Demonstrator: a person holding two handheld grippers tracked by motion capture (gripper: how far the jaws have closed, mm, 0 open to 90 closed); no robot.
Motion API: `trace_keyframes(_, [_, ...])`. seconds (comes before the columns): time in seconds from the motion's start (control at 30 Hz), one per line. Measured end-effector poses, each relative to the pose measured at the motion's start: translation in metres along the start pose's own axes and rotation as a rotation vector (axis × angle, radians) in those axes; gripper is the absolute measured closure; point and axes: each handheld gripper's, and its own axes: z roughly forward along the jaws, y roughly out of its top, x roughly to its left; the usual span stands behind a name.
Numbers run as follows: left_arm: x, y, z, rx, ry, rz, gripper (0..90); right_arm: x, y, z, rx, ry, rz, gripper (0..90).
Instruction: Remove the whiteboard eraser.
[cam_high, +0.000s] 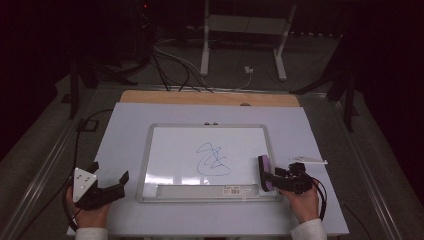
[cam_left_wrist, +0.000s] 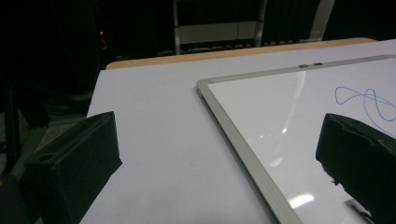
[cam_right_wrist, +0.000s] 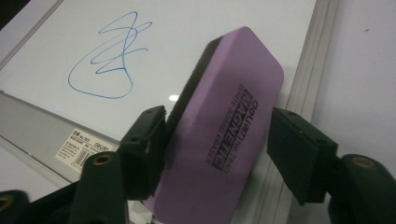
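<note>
A whiteboard (cam_high: 150, 150) (cam_left_wrist: 243, 135) lies on the table with a blue scribble (cam_high: 214, 160) (cam_right_wrist: 109, 58) near its middle. A purple magnetic eraser (cam_high: 264, 172) (cam_right_wrist: 224, 140) stands on edge at the board's right rim, black felt side toward the scribble. My right gripper (cam_high: 270, 179) (cam_right_wrist: 217, 135) straddles it. The left jaw touches the felt side, while a thin gap shows at the right jaw, so the gripper is open. My left gripper (cam_high: 110, 171) (cam_left_wrist: 219, 144) rests left of the board, open, with nothing between its jaws.
A white marker (cam_high: 307, 160) lies on the table right of the board, just beyond my right hand. The board's pen tray (cam_high: 200, 191) with a label runs along its near edge. Beyond the table's wooden back edge (cam_high: 210, 97) are cables and white stand legs (cam_high: 240, 45).
</note>
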Motion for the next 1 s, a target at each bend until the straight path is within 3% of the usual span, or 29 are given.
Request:
trace_keyframes(0.53, [-0.001, 0.001, -0.001, -0.007, 0.003, 0.001, 0.6, 0.002, 0.001, 0.008, 0.032, 0.022, 0.011, 33.7])
trace_keyframes(0.7, [-0.001, 0.001, -0.002, -0.009, 0.005, 0.0, 0.6, 0.002, -0.001, 0.013, 0.058, 0.008, 0.004, 37.9])
trace_keyframes(1.0, [-0.001, 0.001, -0.002, -0.01, 0.006, 0.002, 0.6, 0.004, 0.001, 0.011, 0.044, -0.003, -0.002, 40.6])
